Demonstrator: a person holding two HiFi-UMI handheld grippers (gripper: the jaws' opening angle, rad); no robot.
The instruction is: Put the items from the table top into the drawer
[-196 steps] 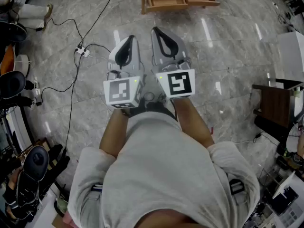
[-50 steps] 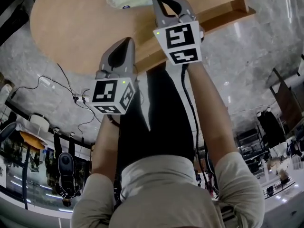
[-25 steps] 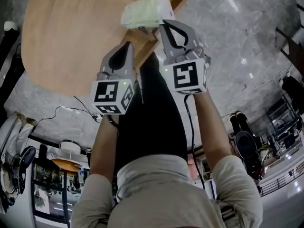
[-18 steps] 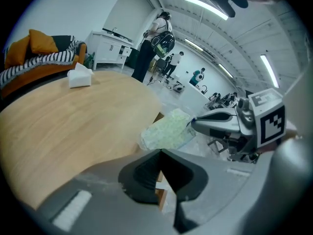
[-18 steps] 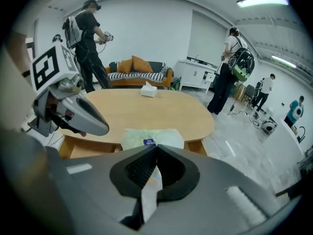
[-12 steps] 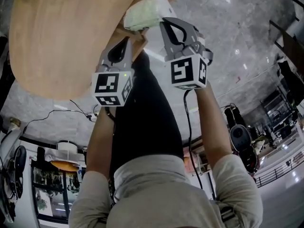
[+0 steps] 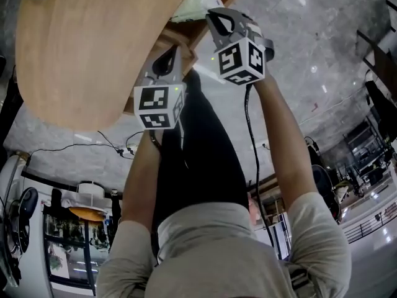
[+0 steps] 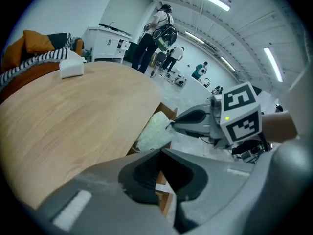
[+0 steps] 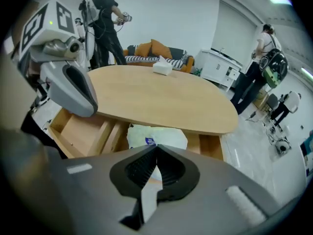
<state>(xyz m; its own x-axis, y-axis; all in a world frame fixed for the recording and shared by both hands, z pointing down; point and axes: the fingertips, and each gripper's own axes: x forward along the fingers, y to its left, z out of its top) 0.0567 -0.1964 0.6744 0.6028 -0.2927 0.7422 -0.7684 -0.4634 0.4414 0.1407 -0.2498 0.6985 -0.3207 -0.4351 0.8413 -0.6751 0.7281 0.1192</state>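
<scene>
A white-green plastic packet [image 9: 157, 135] with a blue label hangs in the open wooden drawer [image 9: 80, 131] under the edge of the oval table [image 9: 161, 97]. My right gripper [image 9: 156, 149] is shut on the packet's near edge. In the left gripper view its tip [image 8: 171, 126] touches the packet [image 8: 155, 131]. In the head view the packet [image 7: 195, 5] shows just past the right gripper [image 7: 214, 16]. My left gripper [image 7: 169, 56] is shut and holds nothing, near the drawer front to the packet's left. A white box [image 8: 72, 68] rests on the table's far side.
The drawer has wooden dividers and a bare compartment [image 9: 73, 136] to the left of the packet. People stand beyond the table, with a sofa and white cabinets [image 9: 222, 65] behind. Cables lie on the grey floor [image 7: 111, 144].
Both grippers have sunk toward the table edge. The packet has gone with the right gripper from the table's rim down into the drawer opening.
</scene>
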